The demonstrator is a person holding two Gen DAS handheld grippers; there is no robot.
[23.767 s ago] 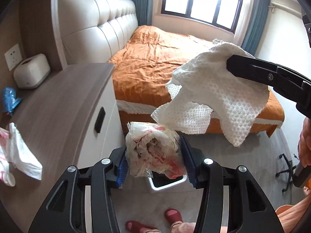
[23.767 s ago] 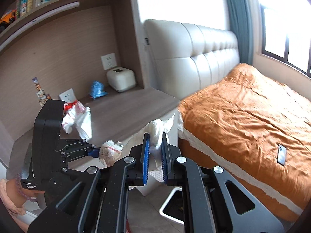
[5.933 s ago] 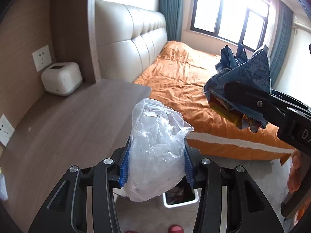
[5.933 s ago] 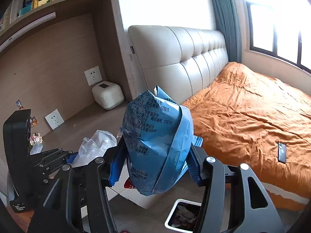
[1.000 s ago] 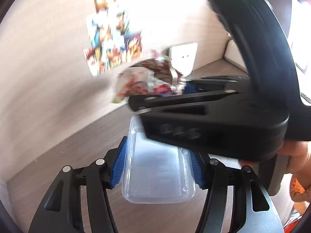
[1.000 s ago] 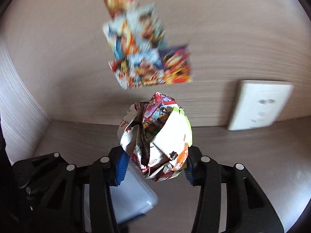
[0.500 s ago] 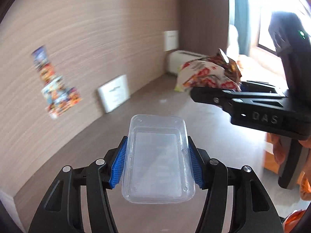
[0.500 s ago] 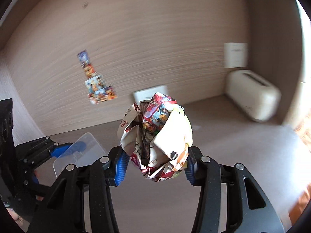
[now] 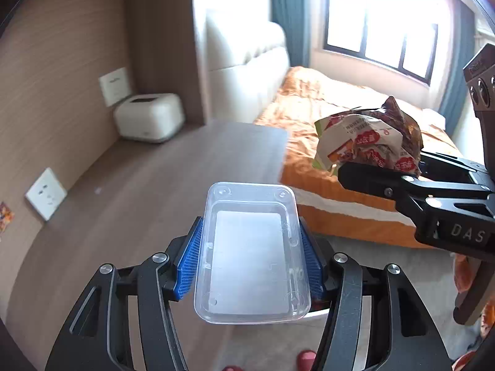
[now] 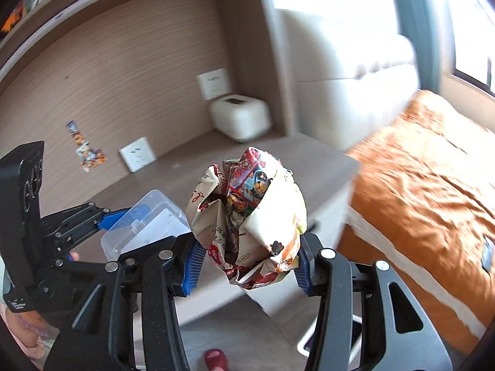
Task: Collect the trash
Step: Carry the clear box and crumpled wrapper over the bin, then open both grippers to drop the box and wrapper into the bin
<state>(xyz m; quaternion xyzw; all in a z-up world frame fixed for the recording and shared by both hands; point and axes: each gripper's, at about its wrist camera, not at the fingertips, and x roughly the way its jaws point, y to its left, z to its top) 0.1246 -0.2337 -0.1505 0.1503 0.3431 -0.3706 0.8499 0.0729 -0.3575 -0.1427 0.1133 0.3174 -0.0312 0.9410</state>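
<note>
Two grippers each carry one piece of trash above the wooden desk [image 9: 148, 185], near the bed [image 9: 324, 114].

The left gripper [image 9: 252, 262] pinches a clear plastic box [image 9: 252, 253] between its blue pads [image 9: 190, 262], which press on its two long sides. The right gripper [image 10: 246, 259] has its jaws closed on a crumpled snack bag [image 10: 247, 216], which stands up out of the pads. Both things hang in the air, well apart from the white device [image 9: 148, 117] at the back of the desk. A white bin [image 10: 355, 334] shows low behind the right gripper, probably on the floor; its inside is hidden. A red slipper [image 10: 216, 358] is on the floor.
</note>
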